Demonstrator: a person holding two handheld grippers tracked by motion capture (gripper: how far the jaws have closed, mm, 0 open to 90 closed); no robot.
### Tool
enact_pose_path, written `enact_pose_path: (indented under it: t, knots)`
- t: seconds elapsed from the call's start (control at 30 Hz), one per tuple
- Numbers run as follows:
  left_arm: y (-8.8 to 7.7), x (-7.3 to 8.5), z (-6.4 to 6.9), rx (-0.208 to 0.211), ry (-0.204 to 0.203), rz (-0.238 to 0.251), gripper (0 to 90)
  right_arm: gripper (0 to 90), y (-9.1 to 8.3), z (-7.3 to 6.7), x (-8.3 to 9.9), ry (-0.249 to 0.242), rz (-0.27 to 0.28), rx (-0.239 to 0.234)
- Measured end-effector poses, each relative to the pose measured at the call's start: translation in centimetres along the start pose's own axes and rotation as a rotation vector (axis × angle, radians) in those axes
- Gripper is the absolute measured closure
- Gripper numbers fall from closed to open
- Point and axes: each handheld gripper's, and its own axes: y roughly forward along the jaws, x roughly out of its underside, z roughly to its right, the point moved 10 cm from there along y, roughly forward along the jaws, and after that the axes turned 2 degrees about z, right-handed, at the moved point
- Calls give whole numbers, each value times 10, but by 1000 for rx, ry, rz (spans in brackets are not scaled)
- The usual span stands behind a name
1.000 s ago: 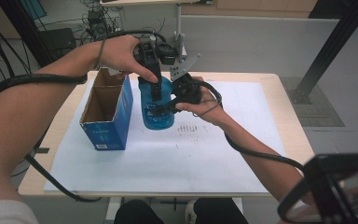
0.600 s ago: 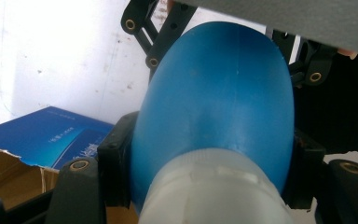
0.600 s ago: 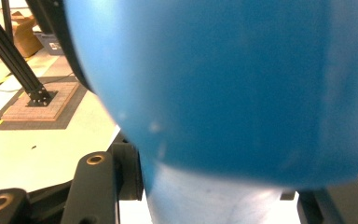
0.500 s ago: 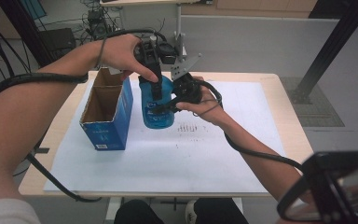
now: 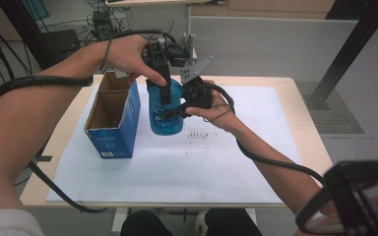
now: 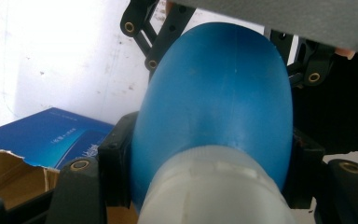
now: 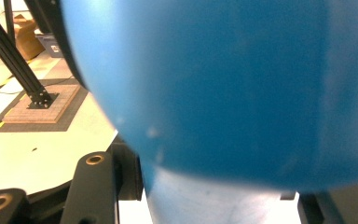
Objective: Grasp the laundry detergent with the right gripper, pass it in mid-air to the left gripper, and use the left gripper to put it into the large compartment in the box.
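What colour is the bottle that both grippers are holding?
The bottle is blue, with a whitish cap end. The left gripper view shows it best.

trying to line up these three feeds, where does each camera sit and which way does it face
High view: above the person's side, looking forward and down on the table; both forearms, left gripper and right gripper show.
Left gripper view: on the left gripper, looking along its jaws clamped near the blue bottle's white neck.
Right gripper view: on the right gripper, close against the bottle, its jaws at the bottom.
Shared: the bottle in all three; the blue box in the high and left gripper views.
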Motion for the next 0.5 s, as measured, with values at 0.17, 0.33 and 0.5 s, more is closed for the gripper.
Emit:
enact_pose_path:
  t: [0.17, 0.33, 0.5]
  knots:
    - [0, 0, 0, -1, 6, -1, 357, 435, 0, 0, 0, 2, 3, 2]
    - [0, 0, 0, 0, 3, 1, 357, 434, 1, 1, 0, 0, 7, 4]
    - [1, 0, -1, -1, 2, 4, 357, 433, 1, 1, 1, 3, 11, 2]
